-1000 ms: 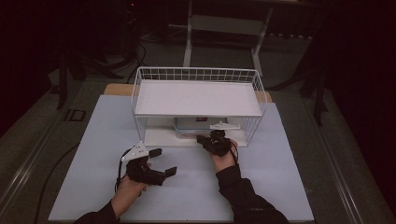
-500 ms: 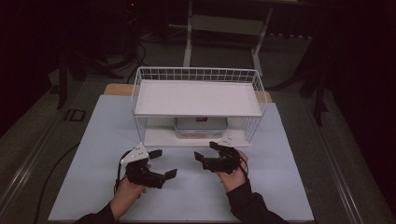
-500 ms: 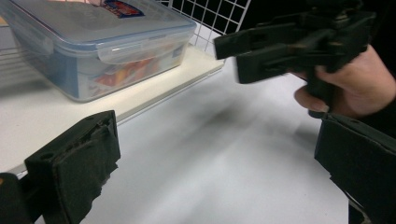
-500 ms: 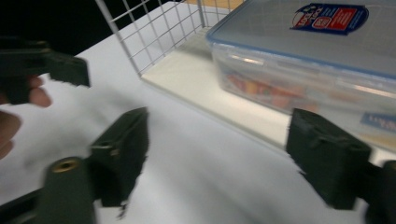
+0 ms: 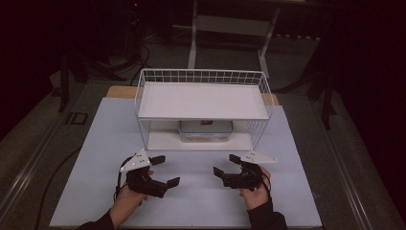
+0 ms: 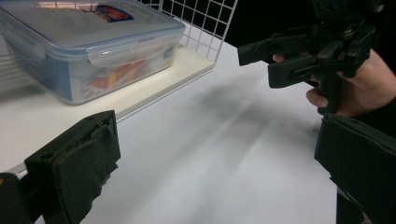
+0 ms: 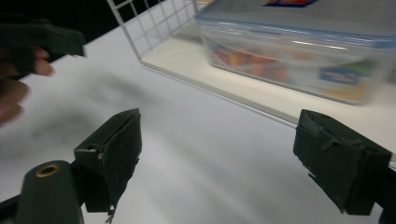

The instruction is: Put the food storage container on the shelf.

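Observation:
A clear lidded plastic container with colourful contents sits on the lower shelf of a white wire rack. The container is up-left in the left gripper view, and the container is up-right in the right gripper view. My left gripper rests open on the white table, in front of the rack's left side. My right gripper hovers open in front of the rack's right side, apart from the container. Both the left gripper and the right gripper hold nothing between their jaws.
The rack's upper shelf is bare, with a wire rim around it. The white table top stretches between the rack and the person. The right gripper faces the left one across a gap. Dark floor and stands surround the table.
My right gripper has drawn back from the rack's lower shelf toward the person and turned leftward, open and empty. The left gripper has stayed where it was.

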Action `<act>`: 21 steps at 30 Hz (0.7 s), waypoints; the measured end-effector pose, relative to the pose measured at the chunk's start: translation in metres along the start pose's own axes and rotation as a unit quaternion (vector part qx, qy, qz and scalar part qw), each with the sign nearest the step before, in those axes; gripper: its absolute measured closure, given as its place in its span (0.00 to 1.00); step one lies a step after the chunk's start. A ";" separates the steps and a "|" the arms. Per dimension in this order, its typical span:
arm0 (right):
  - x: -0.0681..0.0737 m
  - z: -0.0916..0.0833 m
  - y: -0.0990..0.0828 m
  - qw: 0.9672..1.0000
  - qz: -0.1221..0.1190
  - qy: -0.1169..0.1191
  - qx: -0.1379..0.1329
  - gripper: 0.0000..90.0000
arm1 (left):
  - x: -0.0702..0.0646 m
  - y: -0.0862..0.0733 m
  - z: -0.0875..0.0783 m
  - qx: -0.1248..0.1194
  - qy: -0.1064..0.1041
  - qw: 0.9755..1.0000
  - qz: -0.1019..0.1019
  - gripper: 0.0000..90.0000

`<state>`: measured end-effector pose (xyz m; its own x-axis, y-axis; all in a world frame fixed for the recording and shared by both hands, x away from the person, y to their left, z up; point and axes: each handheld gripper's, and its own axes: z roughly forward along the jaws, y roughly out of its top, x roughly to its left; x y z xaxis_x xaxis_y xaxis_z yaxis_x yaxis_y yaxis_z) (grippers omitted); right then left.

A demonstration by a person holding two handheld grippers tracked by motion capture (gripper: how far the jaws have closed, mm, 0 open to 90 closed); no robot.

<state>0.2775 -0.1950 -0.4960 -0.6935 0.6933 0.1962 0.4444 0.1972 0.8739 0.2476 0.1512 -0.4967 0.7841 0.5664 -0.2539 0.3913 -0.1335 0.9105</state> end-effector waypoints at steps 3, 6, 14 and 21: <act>-0.004 -0.005 -0.006 1.000 -0.008 -0.005 0.009 0.17 | 0.000 -0.001 -0.004 0.001 -0.002 1.000 -0.001 0.00; -0.008 -0.014 -0.011 1.000 0.001 0.001 0.007 0.17 | -0.001 -0.003 -0.008 0.003 -0.004 1.000 -0.003 0.00; -0.014 -0.039 -0.026 1.000 -0.001 -0.010 0.006 0.17 | -0.001 -0.011 -0.016 0.008 0.005 1.000 -0.001 0.00; -0.029 -0.051 -0.036 1.000 -0.001 -0.022 0.005 0.17 | 0.003 -0.017 -0.015 0.016 0.005 1.000 -0.004 0.00</act>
<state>0.2523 -0.2574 -0.5102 -0.6694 0.7222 0.1742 0.4486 0.2059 0.8697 0.2364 0.1671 -0.5080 0.7763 0.5751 -0.2579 0.4127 -0.1544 0.8977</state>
